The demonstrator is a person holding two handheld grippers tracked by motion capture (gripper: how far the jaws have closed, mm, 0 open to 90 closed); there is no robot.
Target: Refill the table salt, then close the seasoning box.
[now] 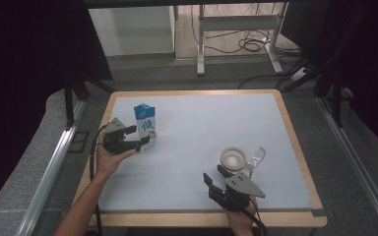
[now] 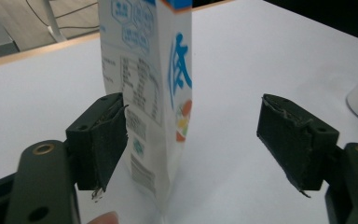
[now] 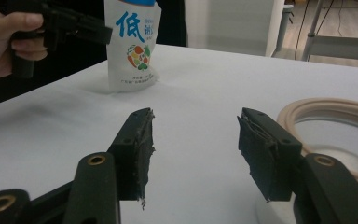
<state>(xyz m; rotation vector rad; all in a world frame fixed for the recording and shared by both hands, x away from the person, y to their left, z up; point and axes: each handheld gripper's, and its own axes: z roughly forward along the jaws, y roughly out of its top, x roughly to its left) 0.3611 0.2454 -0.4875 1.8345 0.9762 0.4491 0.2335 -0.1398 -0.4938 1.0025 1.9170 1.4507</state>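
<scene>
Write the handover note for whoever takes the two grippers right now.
Left gripper: jaws open around the milk carton, right pad clear of it, left pad at or near its side; no grip.
Right gripper: open, nothing between its jaws, low over the mat just in front of the tape roll.
Things: carton stands upright on the white mat, left side. Tape roll lies flat at right, beside a clear plastic piece.
Done: carton is standing on its own.
Left: probably draw the left gripper back from the carton; the tape roll looks like the right gripper's next pick.
</scene>
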